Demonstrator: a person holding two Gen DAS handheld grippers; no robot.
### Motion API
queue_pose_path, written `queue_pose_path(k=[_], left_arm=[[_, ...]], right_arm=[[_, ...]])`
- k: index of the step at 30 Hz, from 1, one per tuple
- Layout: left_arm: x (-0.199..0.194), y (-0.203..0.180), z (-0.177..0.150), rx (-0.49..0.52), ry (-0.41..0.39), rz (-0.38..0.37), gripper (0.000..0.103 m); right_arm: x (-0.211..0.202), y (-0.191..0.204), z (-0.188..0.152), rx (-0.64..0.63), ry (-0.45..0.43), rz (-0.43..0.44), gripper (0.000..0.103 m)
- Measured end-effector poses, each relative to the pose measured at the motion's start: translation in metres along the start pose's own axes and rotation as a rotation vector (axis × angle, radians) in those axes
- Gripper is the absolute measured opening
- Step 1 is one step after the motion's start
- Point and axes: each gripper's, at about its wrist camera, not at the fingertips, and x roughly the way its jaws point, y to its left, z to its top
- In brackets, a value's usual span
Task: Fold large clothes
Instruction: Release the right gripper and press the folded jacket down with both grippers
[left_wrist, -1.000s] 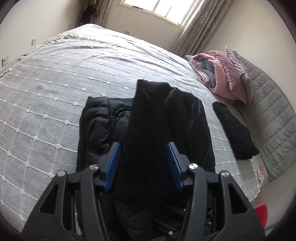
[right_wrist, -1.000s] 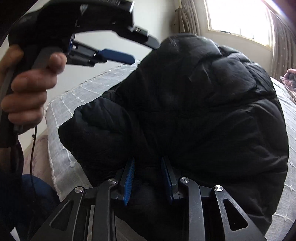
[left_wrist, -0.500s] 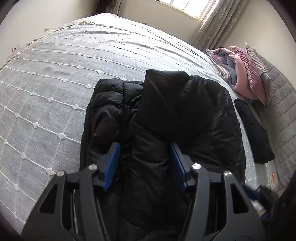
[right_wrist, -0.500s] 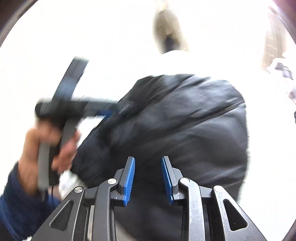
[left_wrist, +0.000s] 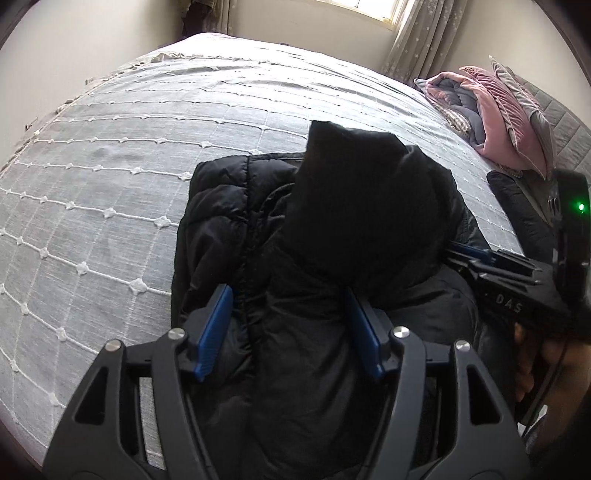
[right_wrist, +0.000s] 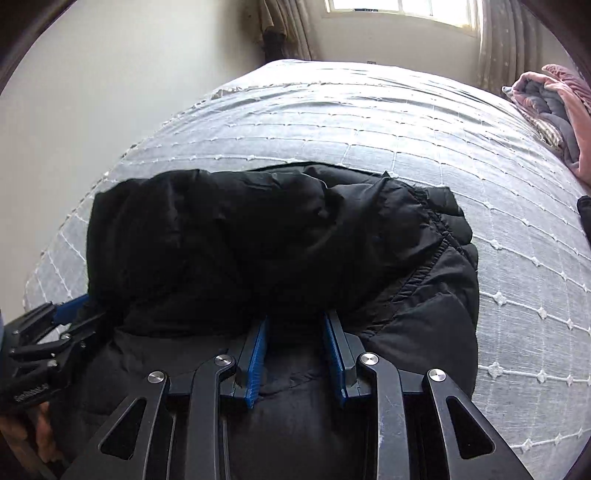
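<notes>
A black puffer jacket (left_wrist: 332, 229) lies on the grey bedspread (left_wrist: 129, 192), one part folded over its middle. My left gripper (left_wrist: 288, 314) hangs low over the near end; its jaws are opening, with jacket fabric loose between the blue pads. In the right wrist view the same jacket (right_wrist: 280, 236) lies flat, and my right gripper (right_wrist: 295, 332) is shut on a thick fold at its near edge. The right gripper (left_wrist: 461, 257) comes in from the right in the left wrist view. The left gripper (right_wrist: 79, 314) shows at the lower left of the right wrist view.
A pile of pink and grey bedding (left_wrist: 491, 107) sits at the far right by a grey quilted headboard (left_wrist: 569, 122). A dark folded garment (left_wrist: 517, 199) lies just below it. Bare bedspread (right_wrist: 406, 122) stretches beyond the jacket toward a window and curtains (right_wrist: 495, 40).
The right gripper swung across with the raised jacket part, which now lies flat on the bed. The left gripper sank closer to the jacket and its jaws widened.
</notes>
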Motion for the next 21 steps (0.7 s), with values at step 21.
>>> queue_pose_path(k=[21], left_arm=[[0.008, 0.009, -0.011, -0.022, 0.01, -0.027, 0.069]], right_arm=[[-0.081, -0.066, -0.067, 0.242, -0.08, 0.168, 0.07]])
